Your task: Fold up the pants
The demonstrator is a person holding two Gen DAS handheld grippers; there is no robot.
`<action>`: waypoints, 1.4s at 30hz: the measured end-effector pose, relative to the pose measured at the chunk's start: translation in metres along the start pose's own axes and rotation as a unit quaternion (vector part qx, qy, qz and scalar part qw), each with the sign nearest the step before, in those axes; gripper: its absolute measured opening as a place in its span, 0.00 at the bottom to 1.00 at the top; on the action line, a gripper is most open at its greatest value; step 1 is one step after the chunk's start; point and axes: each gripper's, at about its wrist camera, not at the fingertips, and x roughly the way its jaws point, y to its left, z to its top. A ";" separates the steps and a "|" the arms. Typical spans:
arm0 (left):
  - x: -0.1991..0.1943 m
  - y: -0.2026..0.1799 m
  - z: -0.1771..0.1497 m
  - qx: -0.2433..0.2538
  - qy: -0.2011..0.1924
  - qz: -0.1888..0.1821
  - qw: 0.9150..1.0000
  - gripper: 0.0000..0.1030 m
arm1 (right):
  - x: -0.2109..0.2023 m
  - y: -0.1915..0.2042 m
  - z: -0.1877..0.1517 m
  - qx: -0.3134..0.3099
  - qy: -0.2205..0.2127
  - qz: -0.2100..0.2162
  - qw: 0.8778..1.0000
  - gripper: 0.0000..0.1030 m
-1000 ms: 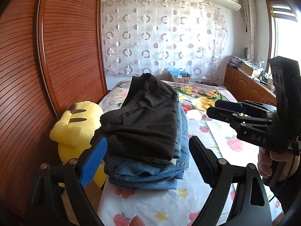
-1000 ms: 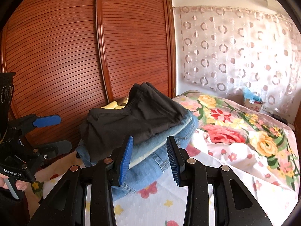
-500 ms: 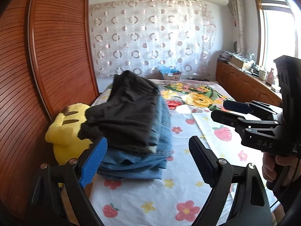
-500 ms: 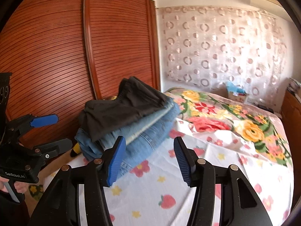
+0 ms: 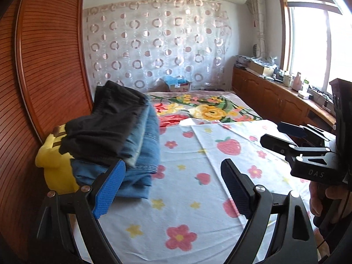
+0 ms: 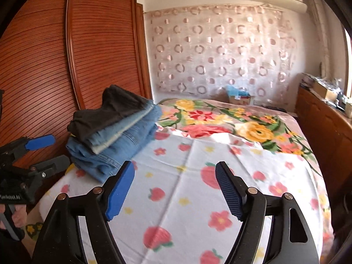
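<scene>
With the folded black trousers (image 6: pixel 110 112) topping the denim stack (image 6: pixel 123 145), the wide-open left gripper (image 5: pixel 173 189) and empty, opening right gripper (image 6: pixel 175 189) should back off without brushing it.

Left gripper (image 5: pixel 171 184): jaws spread wide, nothing between the blue pads (image 5: pixel 109 189), pitched somewhat downward. From the right wrist view it sits at the far left edge (image 6: pixel 41 154), pads apart, the person's hand (image 6: pixel 13 215) wrapped on the handle below.

Right gripper (image 6: pixel 176 189): jaws opening, already well apart, nothing between the pads (image 6: pixel 120 191), also tilted downward. From the left wrist view it sits at the right edge (image 5: pixel 283 135), fingers stacked one above the other and pointing left, the person's hand (image 5: pixel 325 200) gripping the handle underneath.
</scene>
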 end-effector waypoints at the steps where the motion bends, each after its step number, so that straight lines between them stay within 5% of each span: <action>1: 0.000 -0.004 -0.001 0.001 0.002 -0.003 1.000 0.86 | -0.003 0.003 -0.002 0.001 0.000 -0.007 1.000 0.75; 19: -0.008 -0.075 0.002 0.021 -0.004 -0.051 0.998 0.86 | -0.076 0.031 -0.016 0.041 -0.031 -0.081 0.995 0.75; 42: -0.068 -0.071 0.022 0.009 -0.065 -0.032 0.997 0.86 | -0.110 0.054 -0.046 0.053 -0.091 -0.102 0.989 0.75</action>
